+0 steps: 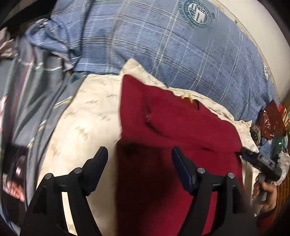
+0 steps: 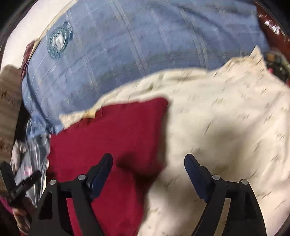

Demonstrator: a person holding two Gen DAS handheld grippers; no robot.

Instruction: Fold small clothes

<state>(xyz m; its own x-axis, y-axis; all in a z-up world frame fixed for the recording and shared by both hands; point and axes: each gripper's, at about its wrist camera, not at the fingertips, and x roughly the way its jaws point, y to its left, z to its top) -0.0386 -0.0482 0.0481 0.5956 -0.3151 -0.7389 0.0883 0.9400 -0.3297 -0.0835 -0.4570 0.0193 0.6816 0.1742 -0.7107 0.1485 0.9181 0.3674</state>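
A dark red garment (image 1: 172,130) lies flat on a cream patterned cloth (image 1: 87,116) on the bed; it also shows in the right wrist view (image 2: 112,130), blurred. My left gripper (image 1: 139,154) is open and empty, hovering over the garment's left edge. My right gripper (image 2: 148,161) is open and empty over the garment's right edge and the cream cloth (image 2: 226,112). The right gripper also shows at the right of the left wrist view (image 1: 261,161), beside the garment's edge. The left gripper shows at the lower left of the right wrist view (image 2: 20,183).
A blue plaid bedsheet (image 1: 181,45) with a round emblem (image 1: 197,13) lies beyond the cloth. Crumpled grey-blue clothes (image 1: 36,87) pile at the left. A red plastic bag (image 1: 271,121) and clutter sit at the right. A pale wall (image 1: 262,27) is behind.
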